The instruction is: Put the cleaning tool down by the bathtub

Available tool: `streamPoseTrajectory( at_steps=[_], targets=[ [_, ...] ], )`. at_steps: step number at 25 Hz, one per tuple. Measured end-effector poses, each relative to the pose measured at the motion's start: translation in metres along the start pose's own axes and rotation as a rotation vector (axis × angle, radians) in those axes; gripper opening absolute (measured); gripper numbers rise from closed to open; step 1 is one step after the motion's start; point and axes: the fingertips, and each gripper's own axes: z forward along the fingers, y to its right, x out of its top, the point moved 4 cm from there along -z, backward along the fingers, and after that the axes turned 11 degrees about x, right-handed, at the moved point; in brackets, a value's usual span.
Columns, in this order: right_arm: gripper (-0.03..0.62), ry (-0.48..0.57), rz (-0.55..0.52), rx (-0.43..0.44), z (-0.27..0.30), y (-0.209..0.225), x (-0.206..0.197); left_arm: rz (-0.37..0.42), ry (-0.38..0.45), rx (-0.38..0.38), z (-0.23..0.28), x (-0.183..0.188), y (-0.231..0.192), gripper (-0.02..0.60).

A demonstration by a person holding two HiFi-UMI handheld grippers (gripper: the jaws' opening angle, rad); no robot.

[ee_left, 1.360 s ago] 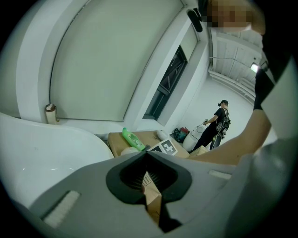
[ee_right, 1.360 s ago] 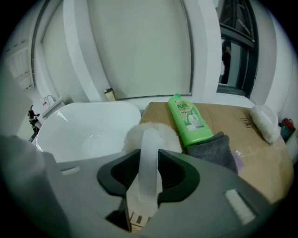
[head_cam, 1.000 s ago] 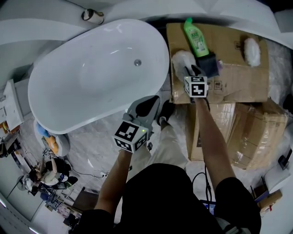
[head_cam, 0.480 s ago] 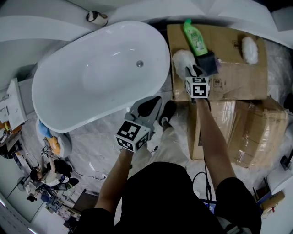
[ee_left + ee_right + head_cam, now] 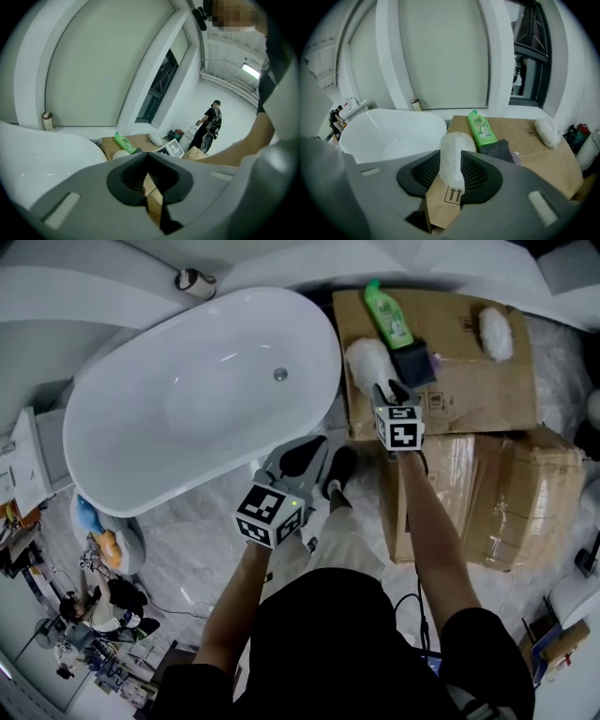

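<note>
Little has shifted in 1 second: my right gripper point(image 5: 450, 161) stays over the cardboard box point(image 5: 469, 381) just beside the bathtub point(image 5: 187, 399). Its 2 jaws are narrowly parted, pressed on the white fluffy cleaning tool point(image 5: 367, 360), which lies beside a green bottle point(image 5: 387, 315). My left gripper point(image 5: 147, 161) hangs above the floor, jaws together, empty.

Right gripper point(image 5: 389, 390) perhaps slightly back along duster point(image 5: 367, 360)
</note>
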Motion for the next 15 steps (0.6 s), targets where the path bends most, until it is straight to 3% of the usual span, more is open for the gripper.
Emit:
streamPoseTrajectory(
  at_steps=[15],
  targets=[
    [0.118, 0.068, -0.045, -0.041, -0.082, -0.072, -0.015, 0.031, 0.025, -0.064, -0.061, -0.023, 0.01, -0.002]
  ],
)
